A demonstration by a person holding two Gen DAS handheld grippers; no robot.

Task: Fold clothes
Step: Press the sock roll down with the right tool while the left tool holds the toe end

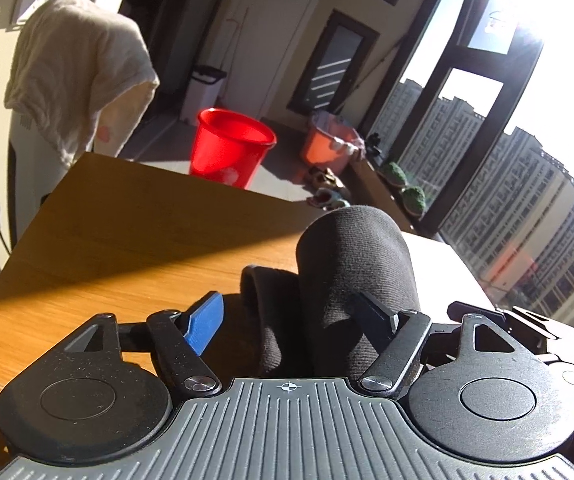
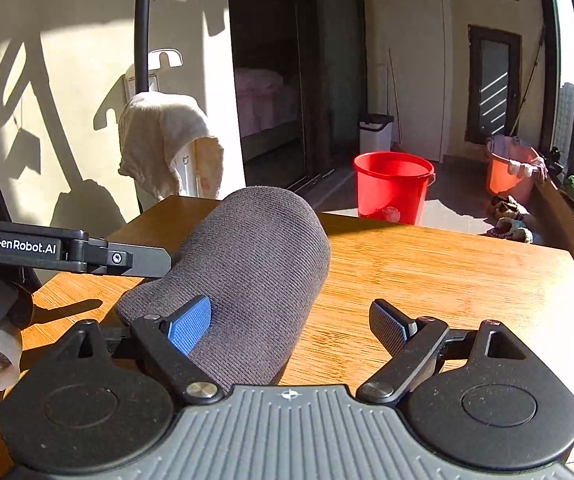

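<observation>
Left wrist view:
Left gripper [image 1: 291,312]: my fingers stand wide apart; the blue pad [image 1: 205,324] is bare, and the black finger on the other side presses into the cloth.
Dark knit garment [image 1: 359,264]: bunched into a rounded hump on the wooden table [image 1: 127,248], sitting between my fingers, nearer the black one. A folded edge lies lower, beside the hump.
Background: red bucket [image 1: 229,146] on the floor past the table's far edge, orange tub [image 1: 329,144] near the window, cream cloth [image 1: 79,72] draped over something by the wall.

Right wrist view:
Right gripper [image 2: 291,324]: fingers spread, nothing clamped. The blue pad touches the garment's side; the black pad is over bare table.
Garment: grey-brown ribbed hump on the table, left of centre.
Left gripper here: its arm reaches in from the left edge, tip against the hump.
</observation>
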